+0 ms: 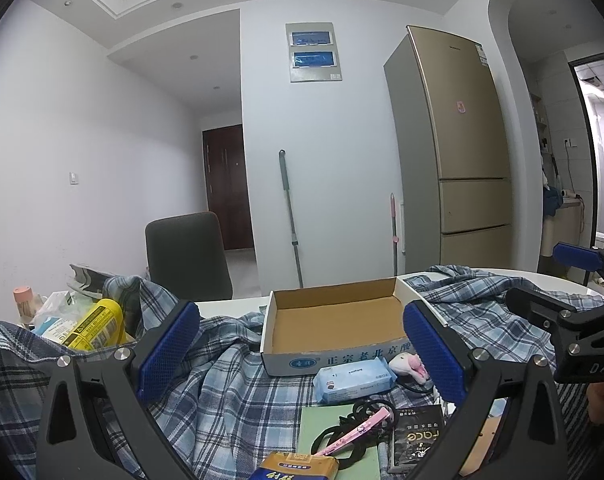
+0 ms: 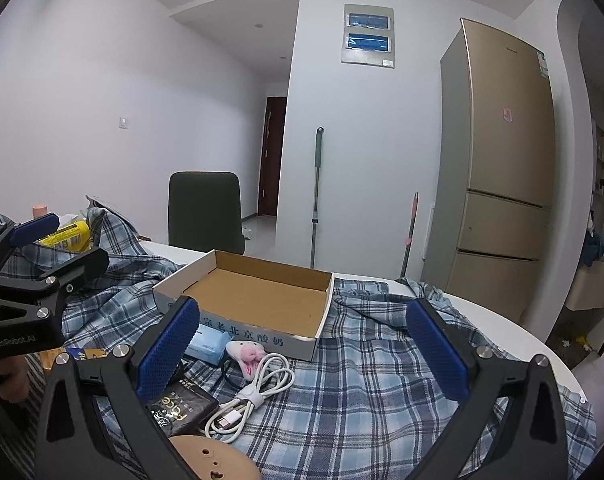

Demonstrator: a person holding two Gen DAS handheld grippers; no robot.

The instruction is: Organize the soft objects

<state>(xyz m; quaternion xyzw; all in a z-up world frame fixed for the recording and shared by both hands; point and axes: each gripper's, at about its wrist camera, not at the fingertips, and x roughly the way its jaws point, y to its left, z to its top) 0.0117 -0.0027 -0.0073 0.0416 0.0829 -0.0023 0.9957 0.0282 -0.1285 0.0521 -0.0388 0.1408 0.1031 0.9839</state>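
Hovering side by side above the cluttered table, both grippers face the empty cardboard box [image 1: 334, 320], and neither carries anything. The left gripper [image 1: 302, 344] has its blue pads [image 1: 167, 344] spread wide, and the right gripper [image 2: 302, 344] is spread just as wide, so I judge that no pick has begun.

The box sits on a plaid blanket [image 2: 362, 384] with its open top up and its printed wall toward the near side, probably so that soft things can be dropped in from above. Just in front of that wall, touching or nearly touching it, lie the 2 softest small items: a blue tissue pack [image 1: 354, 378] and, to its right, a white and pink plush toy [image 2: 247, 354]. A coiled white cable [image 2: 253, 396] lies nearer, its loop close against the toy. Left of the cable sits a black sachet [image 2: 181, 404], and in the left view a pink hair clip [image 1: 358, 430] rests on black bands.

Far left, a yellow can [image 1: 97, 326] leans among other bottles, well apart from the box.

The plush toy looks like the easiest first grasp for the right gripper, though the cable beside it could get caught.
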